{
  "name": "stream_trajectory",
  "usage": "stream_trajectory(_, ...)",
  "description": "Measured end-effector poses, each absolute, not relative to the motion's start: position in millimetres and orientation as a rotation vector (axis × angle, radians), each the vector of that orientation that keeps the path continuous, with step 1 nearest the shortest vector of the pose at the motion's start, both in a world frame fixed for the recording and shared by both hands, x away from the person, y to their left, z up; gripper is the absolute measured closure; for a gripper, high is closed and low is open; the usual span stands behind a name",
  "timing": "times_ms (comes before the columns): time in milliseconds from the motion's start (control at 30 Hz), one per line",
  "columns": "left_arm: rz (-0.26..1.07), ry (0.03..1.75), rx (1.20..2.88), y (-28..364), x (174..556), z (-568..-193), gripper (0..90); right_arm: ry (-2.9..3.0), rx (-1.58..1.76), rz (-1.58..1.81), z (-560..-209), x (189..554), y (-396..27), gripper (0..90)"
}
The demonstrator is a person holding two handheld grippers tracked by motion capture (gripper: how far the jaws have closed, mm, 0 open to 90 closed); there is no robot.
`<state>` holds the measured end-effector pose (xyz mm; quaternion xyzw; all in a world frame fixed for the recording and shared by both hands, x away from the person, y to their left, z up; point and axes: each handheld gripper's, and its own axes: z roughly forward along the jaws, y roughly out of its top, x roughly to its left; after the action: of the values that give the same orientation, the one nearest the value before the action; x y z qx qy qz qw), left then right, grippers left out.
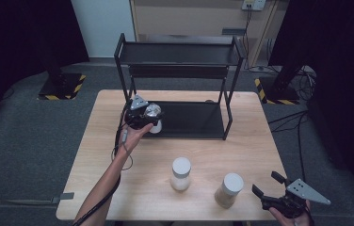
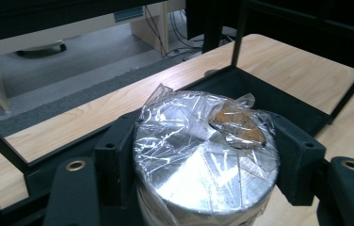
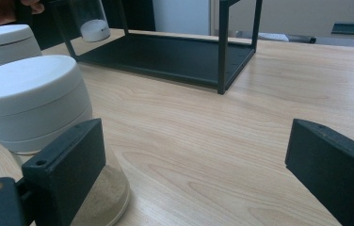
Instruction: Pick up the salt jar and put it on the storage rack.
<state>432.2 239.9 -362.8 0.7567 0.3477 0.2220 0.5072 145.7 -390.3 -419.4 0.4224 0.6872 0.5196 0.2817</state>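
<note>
My left gripper (image 1: 143, 115) is shut on a clear jar (image 1: 153, 113) whose silver lid is wrapped in crinkled plastic film. I hold it just above the left front corner of the black rack's lower shelf (image 1: 189, 120). In the left gripper view the jaws of the left gripper (image 2: 206, 160) press on both sides of the jar's lid (image 2: 198, 174), with the shelf (image 2: 250, 89) just beyond. My right gripper (image 1: 266, 183) stands open near the table's front right, next to a white-lidded jar (image 1: 229, 189). Nothing lies between the wide jaws of the right gripper (image 3: 198, 165).
A second white-lidded jar (image 1: 181, 173) stands at the front middle of the wooden table (image 1: 241, 141). The two-level black rack (image 1: 180, 54) fills the table's back middle. In the right gripper view the near jar (image 3: 29, 103) holds sandy powder, and the other jar (image 3: 5, 42) stands behind it.
</note>
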Motion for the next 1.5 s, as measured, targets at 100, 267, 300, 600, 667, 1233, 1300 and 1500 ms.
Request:
stream_trajectory(100, 0.54, 0.859, 1.818, 238, 438, -364, 33.2, 1.839, 1.136, 1.394, -419, 145, -390, 5.6)
stream_trajectory(267, 0.552, 0.894, 1.804, 236, 444, -369, 33.2, 1.84, 1.136, 1.395, -419, 146, -390, 5.6)
stream_trajectory(300, 0.569, 0.91, 1.805, 234, 446, -371, 33.2, 1.84, 1.136, 1.396, -419, 145, -390, 5.6)
stream_trajectory(600, 0.589, 0.954, 1.8, 227, 455, -381, 33.2, 1.837, 1.144, 1.401, -419, 145, -391, 5.6)
stream_trajectory(667, 0.58, 0.966, 1.79, 226, 457, -383, 33.2, 1.837, 1.142, 1.402, -420, 145, -391, 5.6)
stream_trajectory(1233, 0.583, 1.009, 1.814, 221, 463, -394, 33.2, 1.841, 1.137, 1.407, -420, 146, -391, 5.6)
stream_trajectory(1300, 0.584, 1.017, 1.815, 221, 463, -395, 33.2, 1.841, 1.137, 1.407, -420, 146, -391, 5.6)
stream_trajectory(1500, 0.579, 1.031, 1.815, 221, 464, -399, 33.2, 1.842, 1.138, 1.407, -420, 146, -391, 5.6)
